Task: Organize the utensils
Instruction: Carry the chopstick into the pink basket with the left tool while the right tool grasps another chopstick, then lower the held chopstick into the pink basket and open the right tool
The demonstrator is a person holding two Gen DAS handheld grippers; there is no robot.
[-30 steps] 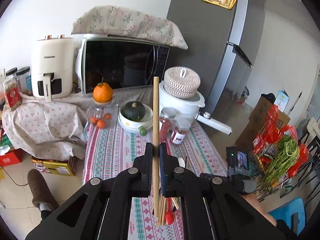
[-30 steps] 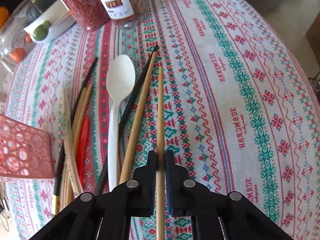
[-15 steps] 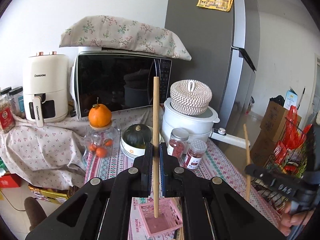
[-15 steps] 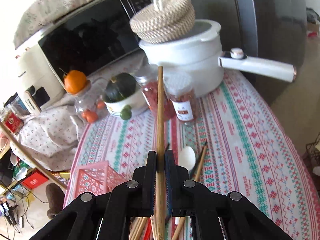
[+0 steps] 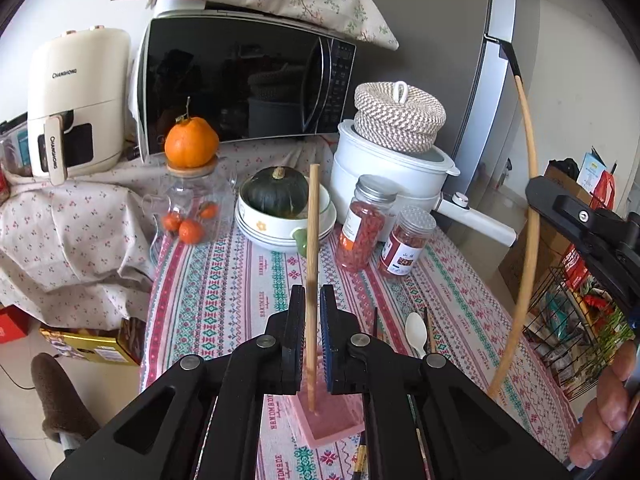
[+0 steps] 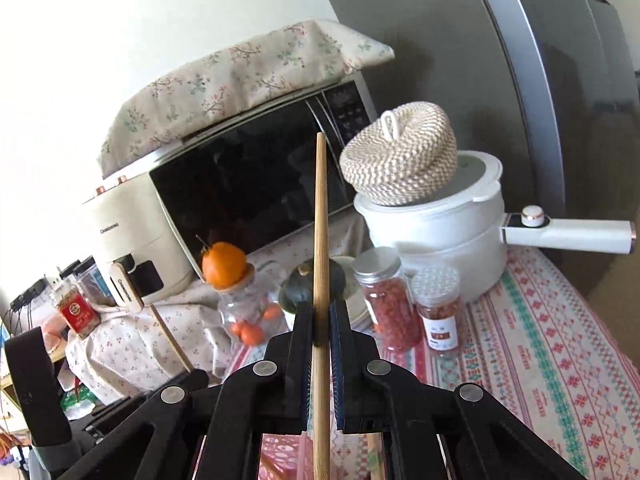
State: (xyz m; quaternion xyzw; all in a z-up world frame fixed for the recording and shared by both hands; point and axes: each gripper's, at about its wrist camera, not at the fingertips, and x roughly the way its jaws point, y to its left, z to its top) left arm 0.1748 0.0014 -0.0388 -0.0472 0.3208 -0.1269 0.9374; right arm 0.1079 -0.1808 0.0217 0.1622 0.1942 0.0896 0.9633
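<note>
The left gripper point(image 5: 311, 312) has its two fingers a little apart, with a wooden chopstick point(image 5: 312, 248) standing straight up between them. I cannot tell if the pads touch the stick. The bottom tip of that chopstick sits inside the pink basket point(image 5: 334, 426) on the striped tablecloth point(image 5: 208, 292). So this stick looks like it is being let go into the basket.

The right gripper point(image 6: 320, 320) is closed tight on a second chopstick point(image 6: 321, 216), which points up. In the left view that stick hangs in the air, off to the right of the basket and above the table.

A white spoon point(image 5: 416, 330) and a few more sticks lie on the cloth just behind the basket, waiting to be put away.

I think the step now is dropping sticks into the basket, one from each hand. Next, the left gripper should open wider and lift away so its stick stays in. Then the right gripper has to come over the basket, aim the low tip inside, and not bump the first stick or tip the light basket over
</note>
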